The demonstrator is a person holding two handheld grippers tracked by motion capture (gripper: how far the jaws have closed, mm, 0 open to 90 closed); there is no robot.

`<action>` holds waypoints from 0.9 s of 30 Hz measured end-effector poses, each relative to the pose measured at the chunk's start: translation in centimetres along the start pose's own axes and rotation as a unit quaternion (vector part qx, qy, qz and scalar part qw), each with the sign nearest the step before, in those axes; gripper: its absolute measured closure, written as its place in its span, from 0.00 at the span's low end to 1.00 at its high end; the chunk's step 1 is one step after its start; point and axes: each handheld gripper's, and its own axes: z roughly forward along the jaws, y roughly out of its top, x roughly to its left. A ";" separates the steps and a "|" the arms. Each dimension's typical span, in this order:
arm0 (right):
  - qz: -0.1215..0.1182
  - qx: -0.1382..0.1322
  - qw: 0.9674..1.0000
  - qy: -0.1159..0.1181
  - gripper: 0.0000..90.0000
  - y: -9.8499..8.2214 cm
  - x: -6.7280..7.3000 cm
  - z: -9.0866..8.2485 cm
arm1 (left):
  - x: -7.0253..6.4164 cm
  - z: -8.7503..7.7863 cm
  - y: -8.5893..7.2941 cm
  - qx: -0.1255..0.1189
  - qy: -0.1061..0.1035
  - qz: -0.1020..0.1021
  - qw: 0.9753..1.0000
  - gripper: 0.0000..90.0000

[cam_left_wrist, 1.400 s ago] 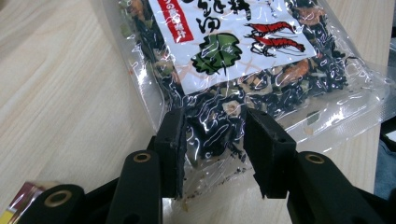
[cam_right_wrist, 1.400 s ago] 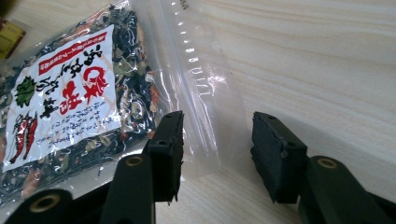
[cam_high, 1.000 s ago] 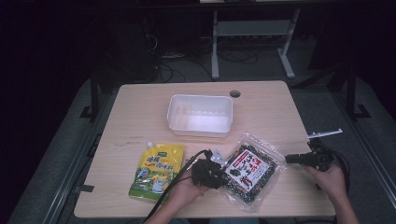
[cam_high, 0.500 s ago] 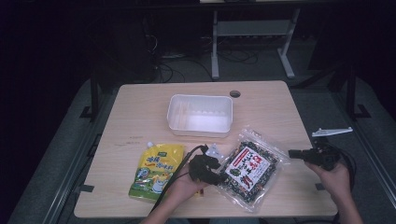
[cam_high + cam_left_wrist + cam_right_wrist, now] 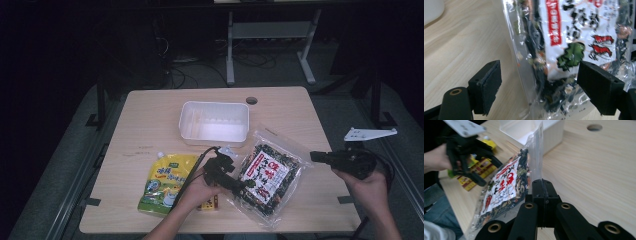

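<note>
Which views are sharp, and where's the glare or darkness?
High view: table lit, surroundings nearly black, slightly soft. Left gripper view: seaweed bag shows plastic glare, its print blurred close up. Right gripper view: right gripper sharp, left gripper farther off softer.

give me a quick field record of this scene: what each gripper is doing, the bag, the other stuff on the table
left gripper: jaws open, just been opening, astride the lower end of the bag without pressing it
right gripper: jaws shut on the clear edge of the seaweed snack bag
seaweed snack bag: clear pouch, dark contents, red and white label; one side lifted off the table
white tub: open, behind the bag
yellow pouch: lies flat, left of the left hand
table: light wood, round hole near the far edge
</note>
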 end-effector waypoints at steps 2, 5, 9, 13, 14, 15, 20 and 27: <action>-0.003 -0.002 1.000 0.003 1.00 0.3 0.3 -0.2 | 0.2 0.1 0.1 0.000 -0.011 -0.004 1.000 0.22; -0.020 -0.015 1.000 0.017 1.00 1.3 1.2 -0.6 | 0.9 0.4 0.3 0.006 -0.052 -0.024 0.998 0.26; -0.022 -0.024 0.999 0.028 1.00 1.8 1.6 -0.6 | 1.3 0.5 0.3 0.002 -0.093 -0.036 0.995 0.36; -0.019 -0.030 0.999 0.032 1.00 1.9 1.5 -0.5 | 1.7 0.2 0.2 -0.004 -0.105 -0.037 0.994 0.46; -0.018 -0.033 0.999 0.032 1.00 1.9 1.4 -0.4 | 1.6 0.0 0.2 -0.012 -0.109 -0.032 0.993 0.50; -0.018 -0.033 0.999 0.032 1.00 1.9 1.4 -0.4 | 1.6 0.0 0.2 -0.012 -0.109 -0.032 0.993 0.53; -0.007 -0.042 0.999 0.030 1.00 1.7 0.6 -0.4 | 1.4 -0.8 -0.2 -0.031 -0.115 -0.007 0.993 0.75; 0.008 -0.042 0.998 0.038 0.93 1.4 -0.8 -0.1 | 0.9 -1.5 -0.4 -0.047 -0.112 0.012 0.993 0.78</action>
